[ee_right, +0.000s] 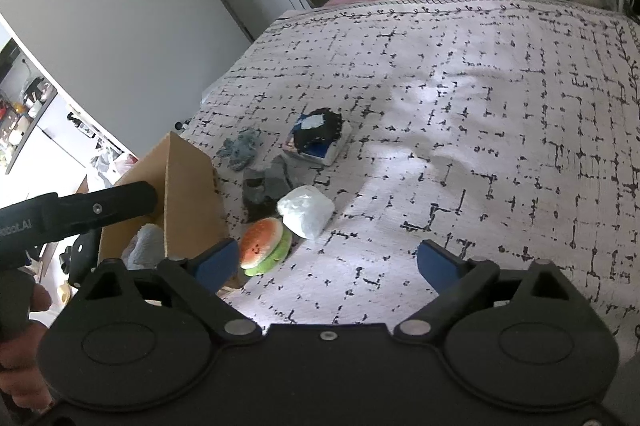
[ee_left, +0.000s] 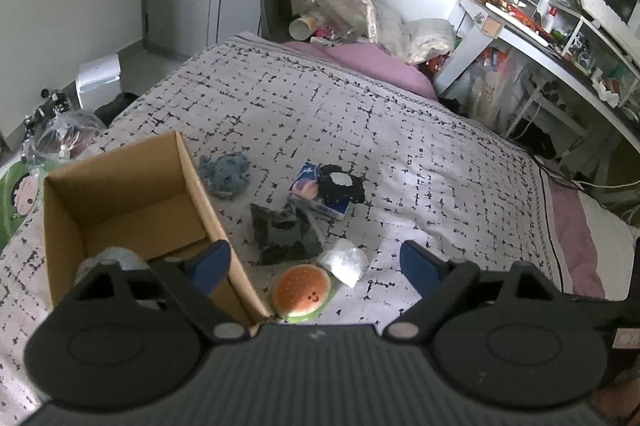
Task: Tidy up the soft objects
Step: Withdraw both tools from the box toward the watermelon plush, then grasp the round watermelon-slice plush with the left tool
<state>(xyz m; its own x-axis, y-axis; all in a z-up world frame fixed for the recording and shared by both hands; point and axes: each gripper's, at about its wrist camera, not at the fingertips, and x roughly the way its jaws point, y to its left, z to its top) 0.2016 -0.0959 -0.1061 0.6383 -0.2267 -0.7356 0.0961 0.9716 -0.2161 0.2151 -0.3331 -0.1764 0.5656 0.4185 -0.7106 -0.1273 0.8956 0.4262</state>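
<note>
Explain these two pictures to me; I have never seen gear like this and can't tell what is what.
A person holds a two-finger gripper in each hand, each with a camera looking along its blue-tipped fingers. One picture is from the left gripper, the other from the right gripper. Both stand open and hold nothing. On the bedspread sits a cardboard box with something pale inside. Beside it lie a burger toy, a white bag, a dark cloth, a grey-blue cloth and a black item on a blue-and-white packet.
</note>
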